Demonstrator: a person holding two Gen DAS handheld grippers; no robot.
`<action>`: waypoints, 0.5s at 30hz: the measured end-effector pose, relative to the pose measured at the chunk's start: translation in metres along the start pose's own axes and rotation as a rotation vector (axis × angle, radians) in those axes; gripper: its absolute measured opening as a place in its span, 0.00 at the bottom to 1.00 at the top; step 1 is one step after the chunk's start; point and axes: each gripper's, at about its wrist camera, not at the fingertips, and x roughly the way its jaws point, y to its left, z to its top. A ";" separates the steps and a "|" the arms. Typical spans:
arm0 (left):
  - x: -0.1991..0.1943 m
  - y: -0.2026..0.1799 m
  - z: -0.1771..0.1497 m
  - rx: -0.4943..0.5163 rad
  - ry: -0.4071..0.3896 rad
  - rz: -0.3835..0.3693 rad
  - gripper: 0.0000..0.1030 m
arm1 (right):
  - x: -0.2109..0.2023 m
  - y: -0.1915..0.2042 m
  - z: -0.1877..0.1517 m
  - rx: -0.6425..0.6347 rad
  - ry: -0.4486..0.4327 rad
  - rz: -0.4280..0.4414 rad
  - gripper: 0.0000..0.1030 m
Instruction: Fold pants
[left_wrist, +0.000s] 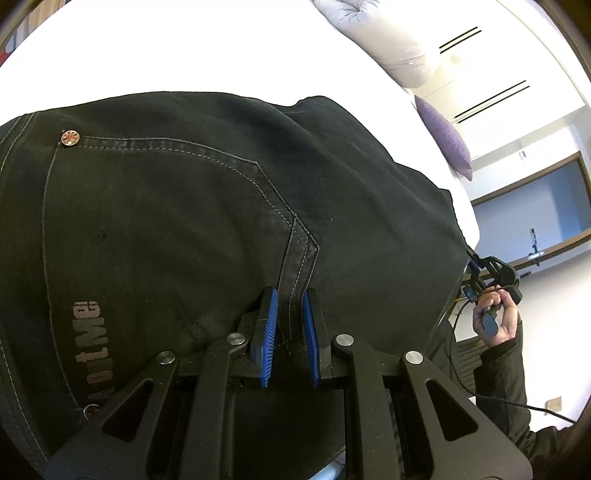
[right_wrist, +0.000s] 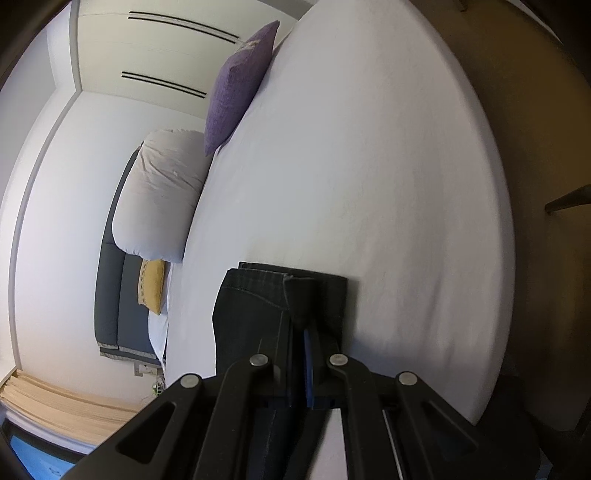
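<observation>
1. Filling the left and centre of the left wrist view, the black pants (left_wrist: 184, 221) lay on the white bed (left_wrist: 184, 55).
2. At lower centre, the left gripper (left_wrist: 290, 332) stood narrow, its blue pads (left_wrist: 268, 332) pinching a stitched seam.
3. At far right, a hand (left_wrist: 496, 317) held the other tool.
4. In the right wrist view, the right gripper (right_wrist: 299, 354) was clamped on a folded pant edge, low at centre.

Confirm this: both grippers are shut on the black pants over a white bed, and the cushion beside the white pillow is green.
Not quite: the cushion is purple, as the right wrist view shows. The rest holds: left gripper and right gripper are shut on the black pants over the white bed, beside the white pillow.
</observation>
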 end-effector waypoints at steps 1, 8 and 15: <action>0.000 0.000 0.000 0.000 -0.002 -0.004 0.14 | -0.004 -0.002 -0.002 0.000 -0.008 -0.009 0.05; -0.006 0.012 -0.001 -0.002 -0.013 -0.041 0.14 | 0.009 -0.005 0.004 -0.057 0.042 -0.028 0.05; -0.011 0.012 -0.006 0.003 -0.027 -0.031 0.14 | 0.018 0.004 0.014 -0.138 0.103 -0.072 0.06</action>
